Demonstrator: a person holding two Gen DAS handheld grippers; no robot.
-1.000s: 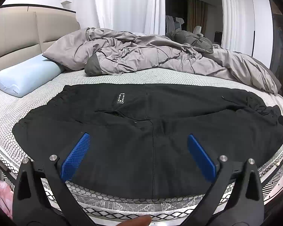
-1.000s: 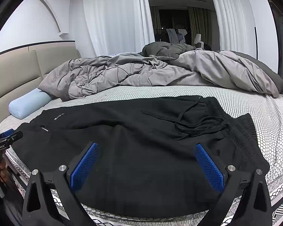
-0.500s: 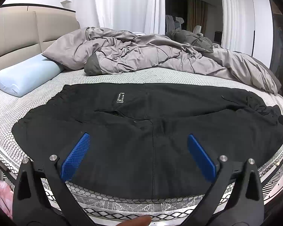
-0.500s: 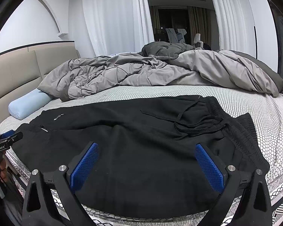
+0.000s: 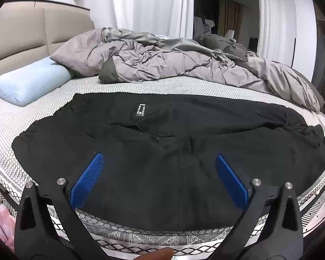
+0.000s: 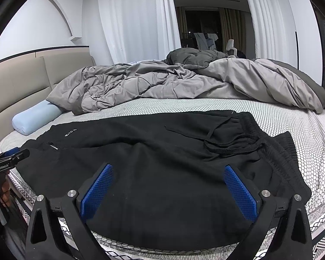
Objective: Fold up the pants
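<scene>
Black pants (image 5: 162, 151) spread flat on the mattress (image 5: 184, 88), left gripper (image 5: 158, 173) and right gripper (image 6: 166, 184) hovering above them, jaws wide apart, holding nothing

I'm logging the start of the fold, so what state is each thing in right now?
Black drawstring pants: spread flat on the bed, unfolded, drawstring untied.
Left gripper: open, empty, above the pants' near edge.
Right gripper: open, empty, above the pants near the waistband.
Grey quilted duvet: crumpled in a heap behind the pants.
Pale blue bolster pillow: lying by the headboard.
</scene>
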